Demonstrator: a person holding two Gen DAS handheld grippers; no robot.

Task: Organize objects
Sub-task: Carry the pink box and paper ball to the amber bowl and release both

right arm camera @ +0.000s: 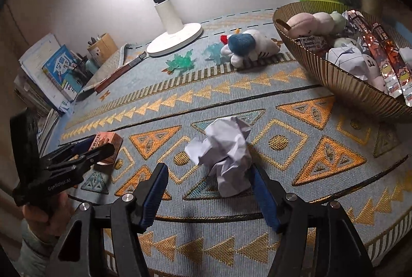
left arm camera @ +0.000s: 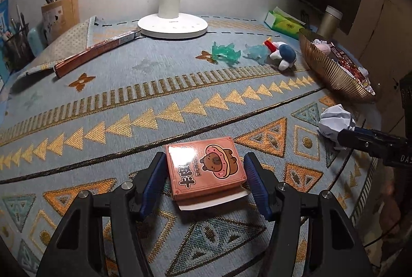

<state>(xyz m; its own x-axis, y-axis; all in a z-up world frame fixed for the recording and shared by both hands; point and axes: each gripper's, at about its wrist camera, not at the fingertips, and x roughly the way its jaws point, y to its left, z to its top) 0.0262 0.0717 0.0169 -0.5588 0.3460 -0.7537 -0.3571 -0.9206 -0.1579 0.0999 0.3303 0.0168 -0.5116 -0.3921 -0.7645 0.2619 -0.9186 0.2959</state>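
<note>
Gold ribbed bowl [right arm camera: 334, 86] at right already holds plushes and wrappers, while left gripper [left arm camera: 206, 181] brackets the pink card box [left arm camera: 206, 169] at lower centre and right gripper [right arm camera: 208, 187] brackets the crumpled paper [right arm camera: 226, 151], both jaws spread, neither closed; toys at upper centre remain loose.

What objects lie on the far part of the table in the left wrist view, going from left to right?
Pen box → folded fan → lamp base → green figure → blue figure → plush toy → ribbed bowl.
</note>
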